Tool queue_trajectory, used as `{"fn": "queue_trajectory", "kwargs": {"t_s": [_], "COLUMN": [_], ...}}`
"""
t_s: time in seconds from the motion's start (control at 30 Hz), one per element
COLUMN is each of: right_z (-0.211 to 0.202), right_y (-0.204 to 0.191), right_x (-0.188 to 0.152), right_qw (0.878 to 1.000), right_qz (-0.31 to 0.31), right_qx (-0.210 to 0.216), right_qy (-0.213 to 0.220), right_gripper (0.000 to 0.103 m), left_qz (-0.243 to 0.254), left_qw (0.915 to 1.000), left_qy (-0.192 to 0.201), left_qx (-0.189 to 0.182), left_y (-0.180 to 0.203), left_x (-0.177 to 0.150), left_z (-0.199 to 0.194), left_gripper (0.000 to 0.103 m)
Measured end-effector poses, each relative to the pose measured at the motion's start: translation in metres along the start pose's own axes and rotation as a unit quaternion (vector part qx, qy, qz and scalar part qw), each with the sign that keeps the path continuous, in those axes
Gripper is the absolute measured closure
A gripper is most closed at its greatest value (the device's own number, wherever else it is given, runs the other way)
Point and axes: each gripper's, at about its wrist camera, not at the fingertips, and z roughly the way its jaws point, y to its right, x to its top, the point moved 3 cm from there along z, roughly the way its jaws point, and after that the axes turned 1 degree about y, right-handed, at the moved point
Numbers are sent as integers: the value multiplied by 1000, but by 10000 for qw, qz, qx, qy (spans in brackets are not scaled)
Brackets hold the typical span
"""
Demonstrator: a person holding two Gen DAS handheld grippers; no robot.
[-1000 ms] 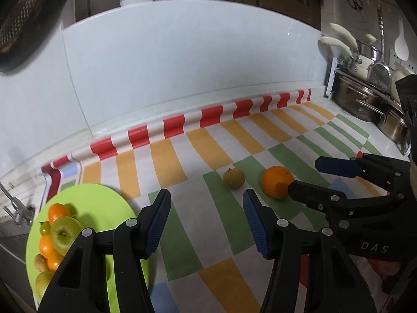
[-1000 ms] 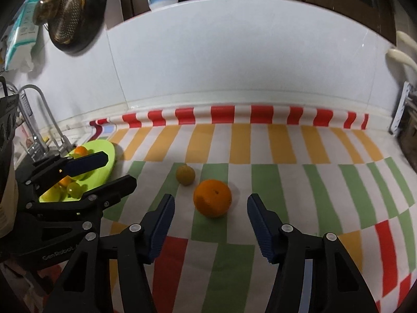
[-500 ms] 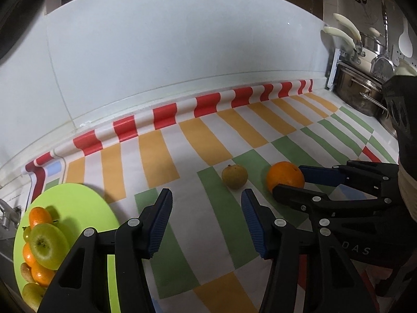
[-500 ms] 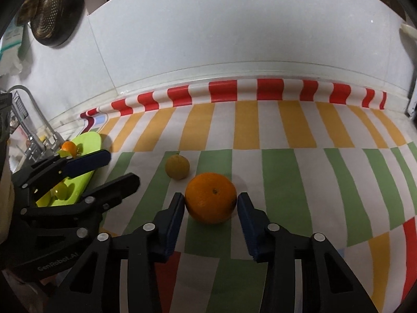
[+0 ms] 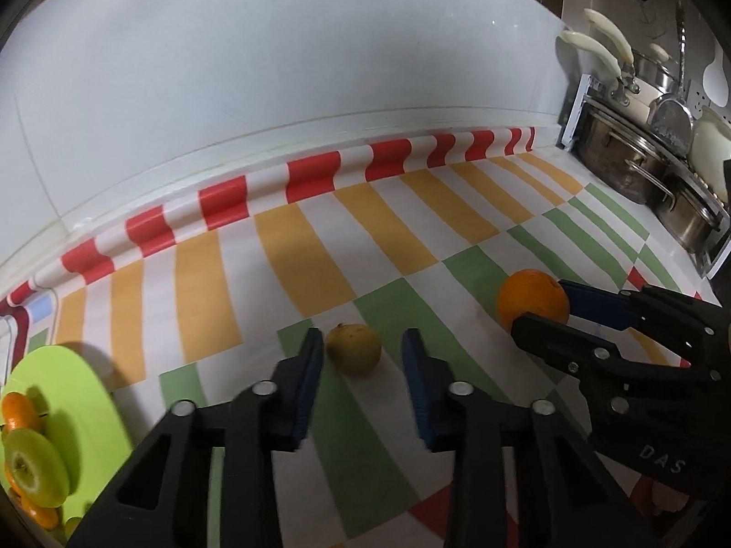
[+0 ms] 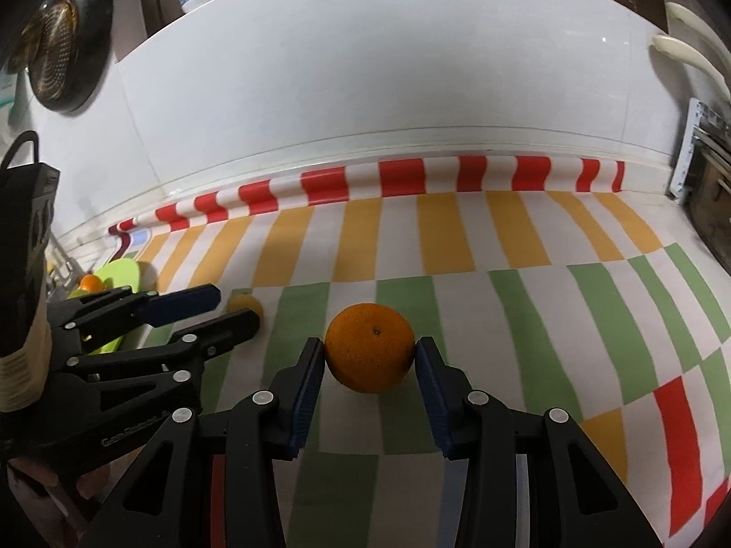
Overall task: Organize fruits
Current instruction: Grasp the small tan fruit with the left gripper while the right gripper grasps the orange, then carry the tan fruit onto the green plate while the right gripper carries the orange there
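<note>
While our right gripper [image 6: 370,358] is pinching the orange [image 6: 369,347], our left gripper [image 5: 363,360] is hanging spread around the yellowish fruit [image 5: 353,348]. The green plate [image 5: 87,404] is holding a green apple [image 5: 34,466] and small oranges [image 5: 18,411].

Two grippers: left gripper [image 5: 363,356], right gripper [image 6: 370,356]. One large orange [image 6: 370,348], one small yellowish fruit [image 5: 354,348] and one green plate [image 5: 77,392] of several fruits.

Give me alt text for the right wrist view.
The right claw grips an orange on a striped tablecloth. At left, the left claw brackets a small yellowish fruit near a green plate.
</note>
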Motion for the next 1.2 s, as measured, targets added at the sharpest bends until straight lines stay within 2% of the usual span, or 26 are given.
{"fn": "queue_trajectory", "kwargs": {"t_s": [0.07, 0.37, 0.7, 0.77, 0.97, 1.03, 1.13, 1.2], "right_z": [0, -6, -36, -44, -61, -62, -63, -63], "right_y": [1, 0, -9, -13, -22, -19, -18, -17], "right_x": [1, 1, 1, 0, -4, -9, -19, -23], "right_qw": [10000, 10000, 9997, 9995, 9986, 9990, 9994, 9991], "right_qz": [20, -33, -131, -179, -393, -252, -247, -280], "right_qx": [-17, -8, 88, 126, 109, 247, 76, -70], "right_qy": [-8, 1, 164, 222, 339, 268, 239, 296], "right_gripper": [61, 61, 62, 71, 72, 69, 48, 48], "left_qz": [5, 75, -11, -45, -238, -316, -398, -441], "left_qw": [10000, 10000, 9995, 9991, 9981, 9976, 9975, 9976], "left_qy": [-10, -9, 227, 313, 427, 433, 337, 247], "left_qx": [31, 44, 222, 271, 368, 432, 469, 474], "left_y": [0, 2, 4, 5, 6, 4, 2, 2], "left_x": [1, 2, -8, -10, -23, -31, -46, -54], "left_z": [3, 4, -41, -54, -81, -88, -94, -92], "left_gripper": [77, 77, 77, 77, 77, 77, 77, 77]}}
